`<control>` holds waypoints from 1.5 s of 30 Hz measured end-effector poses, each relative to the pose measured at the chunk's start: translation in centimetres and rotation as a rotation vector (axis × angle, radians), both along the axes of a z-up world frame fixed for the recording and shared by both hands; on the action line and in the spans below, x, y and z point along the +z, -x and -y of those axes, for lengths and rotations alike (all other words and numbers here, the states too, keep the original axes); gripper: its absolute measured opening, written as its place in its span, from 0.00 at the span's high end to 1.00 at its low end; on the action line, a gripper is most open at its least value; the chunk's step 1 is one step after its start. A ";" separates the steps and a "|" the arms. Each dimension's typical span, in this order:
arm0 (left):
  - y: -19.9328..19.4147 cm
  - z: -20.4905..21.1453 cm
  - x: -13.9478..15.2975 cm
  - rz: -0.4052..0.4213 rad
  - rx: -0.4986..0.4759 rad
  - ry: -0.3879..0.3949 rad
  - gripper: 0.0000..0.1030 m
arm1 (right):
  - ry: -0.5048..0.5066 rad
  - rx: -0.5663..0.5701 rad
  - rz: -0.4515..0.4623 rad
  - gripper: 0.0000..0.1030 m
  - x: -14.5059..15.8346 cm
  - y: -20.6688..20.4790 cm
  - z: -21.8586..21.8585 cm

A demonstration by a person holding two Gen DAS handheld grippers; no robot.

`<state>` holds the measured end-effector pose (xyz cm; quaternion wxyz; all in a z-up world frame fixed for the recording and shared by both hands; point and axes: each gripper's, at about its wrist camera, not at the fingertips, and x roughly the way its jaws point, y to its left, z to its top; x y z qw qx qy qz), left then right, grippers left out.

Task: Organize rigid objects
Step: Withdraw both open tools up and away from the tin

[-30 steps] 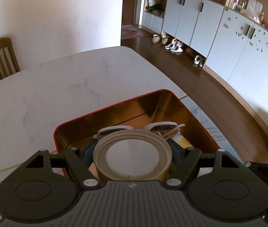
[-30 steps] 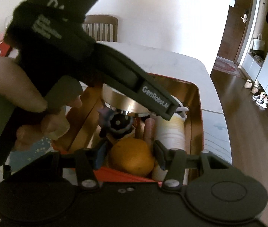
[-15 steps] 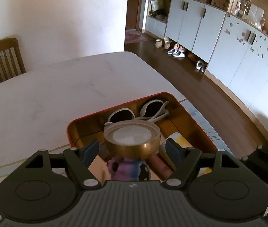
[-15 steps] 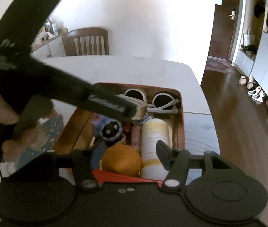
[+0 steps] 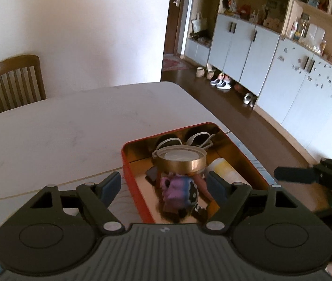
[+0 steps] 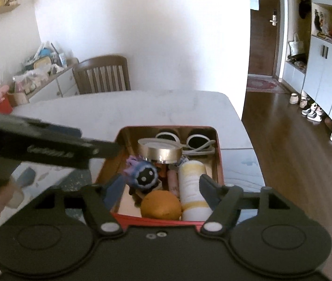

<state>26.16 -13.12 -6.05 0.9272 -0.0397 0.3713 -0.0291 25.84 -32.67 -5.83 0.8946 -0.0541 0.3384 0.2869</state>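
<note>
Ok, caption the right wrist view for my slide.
Open right gripper above red tin packed with orange, gold lid, sunglasses.

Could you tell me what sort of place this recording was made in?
Most likely a home dining area by the entryway: a dining table with a wooden chair, shoes lined up under hallway cabinets, and a front door.

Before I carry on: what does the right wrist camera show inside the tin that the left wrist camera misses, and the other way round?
Only the right wrist view shows the orange, at the tin's near edge. Only the left wrist view shows a dark flat item beneath the gold lid. Both show the red tin, that lid, white sunglasses, purple toy and white bottle. Both grippers are open, holding nothing.
</note>
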 end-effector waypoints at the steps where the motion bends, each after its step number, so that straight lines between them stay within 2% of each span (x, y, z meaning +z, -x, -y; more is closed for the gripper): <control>1: 0.6 -0.2 0.2 0.006 0.002 -0.003 0.22 | -0.008 -0.008 0.002 0.25 0.2 0.2 0.0; 5: 2.7 -1.2 0.8 0.020 0.001 0.013 0.22 | -0.026 -0.021 0.005 0.20 0.9 1.2 -0.4; 9: 4.6 -1.8 1.3 0.029 -0.003 0.019 0.21 | -0.052 -0.034 0.011 0.10 1.5 2.4 -0.6; 13: 6.1 -2.5 1.7 0.037 -0.003 0.024 0.16 | -0.056 -0.053 0.038 0.01 2.0 3.8 -0.9; 18: 7.5 -3.0 2.2 0.056 -0.015 0.028 0.12 | -0.069 -0.082 0.051 0.00 2.6 5.2 -1.1; 21: 8.3 -3.2 2.3 0.060 -0.015 0.029 0.03 | -0.063 -0.091 0.061 0.00 2.8 6.0 -1.3; 26: 9.7 -3.1 2.3 0.062 -0.023 0.015 0.03 | -0.069 -0.114 0.064 0.00 3.0 7.3 -1.4; 34: 11.4 -3.3 2.3 0.062 -0.039 0.040 0.03 | -0.091 -0.188 0.032 0.00 2.5 9.5 -1.2; 39: 12.1 -3.4 2.3 0.073 -0.035 0.052 0.03 | -0.077 -0.238 0.064 0.00 2.4 10.8 -0.9; 45: 12.7 -3.2 2.1 0.071 -0.025 0.029 0.03 | -0.068 -0.294 0.081 0.00 2.2 11.5 -0.7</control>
